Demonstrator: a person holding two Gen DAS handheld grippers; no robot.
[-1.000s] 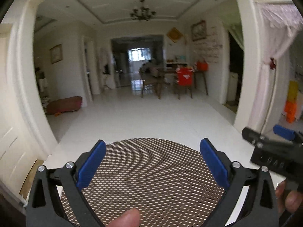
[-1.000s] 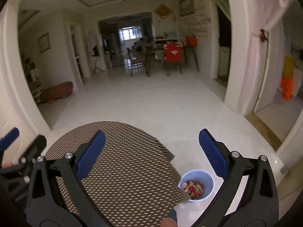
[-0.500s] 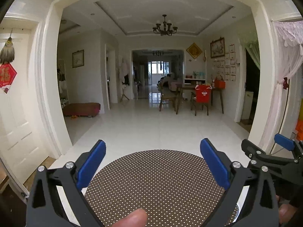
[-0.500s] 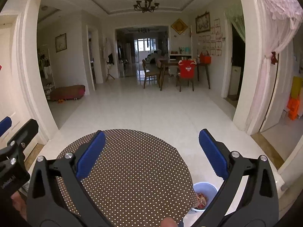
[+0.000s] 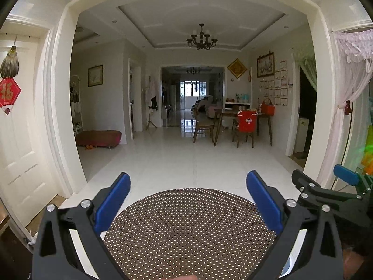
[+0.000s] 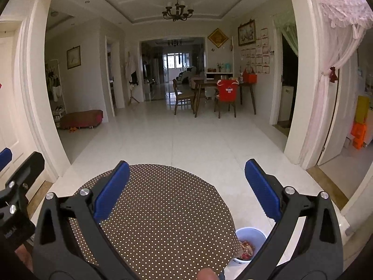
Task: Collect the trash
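Both grippers are held level above a round polka-dot surface [image 6: 158, 214]; jaws of the left gripper [image 5: 187, 200] are spread wide with nothing between them, and jaws of the right gripper [image 6: 186, 186] are likewise wide and empty. A fingertip is glimpsed at the bottom edge of each view. No trash is seen on the brown dotted cloth in either view, so the surface part of the job is judged done or close to it.

Just beside the surface, on the floor at its right edge, a pale blue bin [image 6: 250, 242] is seen in the right wrist view. Red and orange wrappers [image 6: 247, 249] are lying inside it; how full it is cannot be told, since the rim is partly cut off by the cloth and the gripper arm.

Farther off, bare white floor tiles [image 6: 186, 137] are seen, with no litter visible. A dining table with chairs [image 5: 242, 126] is set at the back.
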